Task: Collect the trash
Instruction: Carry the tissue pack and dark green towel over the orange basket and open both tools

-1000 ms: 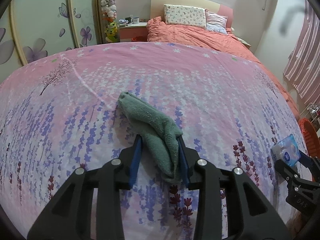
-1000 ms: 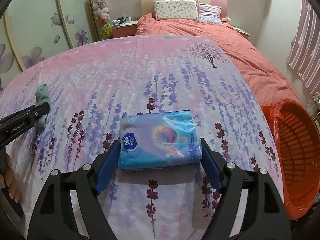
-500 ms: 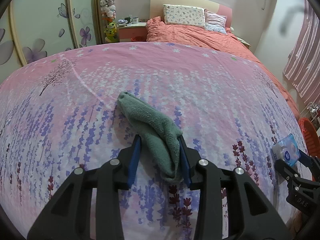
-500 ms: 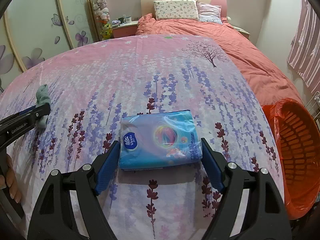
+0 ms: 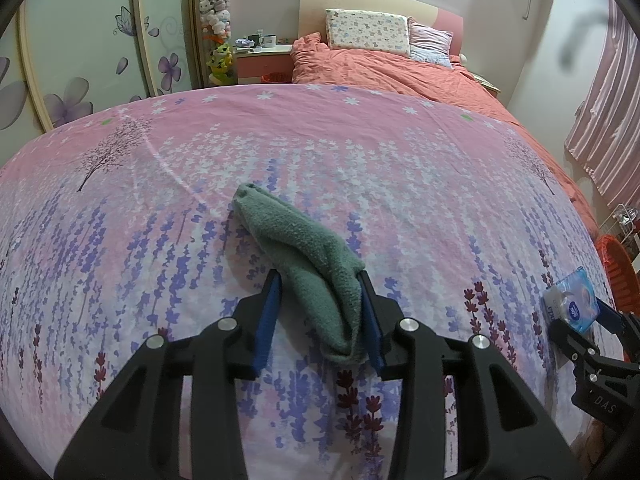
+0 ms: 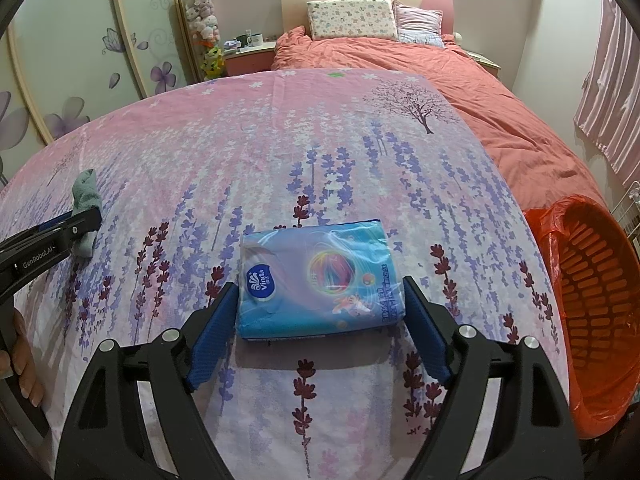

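A floral bedspread [image 6: 320, 152] fills the bedroom. Left of the orange bin [image 6: 592, 304], the right gripper [image 6: 320, 320] straddles a soft, slippery tissue pack [image 6: 316, 280], jaws wide and not yet gripping; it is probably best pinched across its short sides. Farther left, the left gripper [image 5: 320, 312] brackets a limp green cloth [image 5: 304, 252], part-open.

Two pillows [image 6: 348, 20] lie on the orange duvet [image 6: 460, 88] beyond.
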`<state>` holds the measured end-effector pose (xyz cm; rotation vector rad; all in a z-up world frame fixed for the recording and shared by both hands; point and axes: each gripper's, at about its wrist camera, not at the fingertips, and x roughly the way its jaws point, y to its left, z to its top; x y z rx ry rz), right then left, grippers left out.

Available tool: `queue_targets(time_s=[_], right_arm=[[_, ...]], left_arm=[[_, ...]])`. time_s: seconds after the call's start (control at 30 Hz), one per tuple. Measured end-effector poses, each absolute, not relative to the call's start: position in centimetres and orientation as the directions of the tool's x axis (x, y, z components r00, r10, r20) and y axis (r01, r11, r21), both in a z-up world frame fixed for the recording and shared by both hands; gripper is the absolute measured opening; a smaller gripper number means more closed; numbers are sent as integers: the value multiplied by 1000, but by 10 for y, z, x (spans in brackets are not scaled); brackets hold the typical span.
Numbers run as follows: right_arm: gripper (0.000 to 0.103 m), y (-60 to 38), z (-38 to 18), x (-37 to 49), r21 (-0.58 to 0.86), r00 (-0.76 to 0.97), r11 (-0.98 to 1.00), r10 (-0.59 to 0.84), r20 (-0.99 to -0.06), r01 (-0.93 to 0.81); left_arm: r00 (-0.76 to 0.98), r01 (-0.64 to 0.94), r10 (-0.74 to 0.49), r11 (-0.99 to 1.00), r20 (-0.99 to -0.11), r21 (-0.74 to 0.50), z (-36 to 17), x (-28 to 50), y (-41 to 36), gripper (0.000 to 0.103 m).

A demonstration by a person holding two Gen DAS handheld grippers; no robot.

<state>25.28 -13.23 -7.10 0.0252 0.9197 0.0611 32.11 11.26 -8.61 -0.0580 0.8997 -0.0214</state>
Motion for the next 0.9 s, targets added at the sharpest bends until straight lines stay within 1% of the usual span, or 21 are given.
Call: queue_targets(time_s=[0.23, 0.27, 0.3, 0.33, 0.4, 0.5, 0.67, 0.9], right_arm=[[80, -133, -71, 253, 49, 605, 998, 64, -794, -42], [79, -133, -71, 253, 50, 605, 998, 65, -793, -41], [74, -134, -70, 252, 49, 608, 998, 60, -792, -35], [74, -136, -71, 252, 48, 611, 999, 53, -790, -25], [73, -139, -71, 251, 72, 615, 997, 71, -785, -23], [72, -144, -71, 249, 89, 621, 996, 78, -780, -14], [72, -156, -69, 231, 90, 639, 996, 72, -765, -5], [72, -174, -43, 208, 75, 697, 997, 49, -715, 7]], left_arm=[[622, -7, -38, 998, -782, -54, -86, 321, 111, 39], [621, -7, -37, 999, -783, -53, -86, 321, 112, 39], [621, -5, -37, 999, -783, -51, -86, 321, 111, 38], [622, -6, -38, 999, -782, -53, -86, 321, 112, 37], [626, -5, -47, 998, -779, -64, -85, 321, 111, 20], [627, 4, -67, 997, -776, -83, -86, 317, 110, 15], [640, 33, -72, 997, -765, -67, -81, 301, 109, 14], [692, 100, -115, 993, -713, -63, -50, 278, 95, 14]])
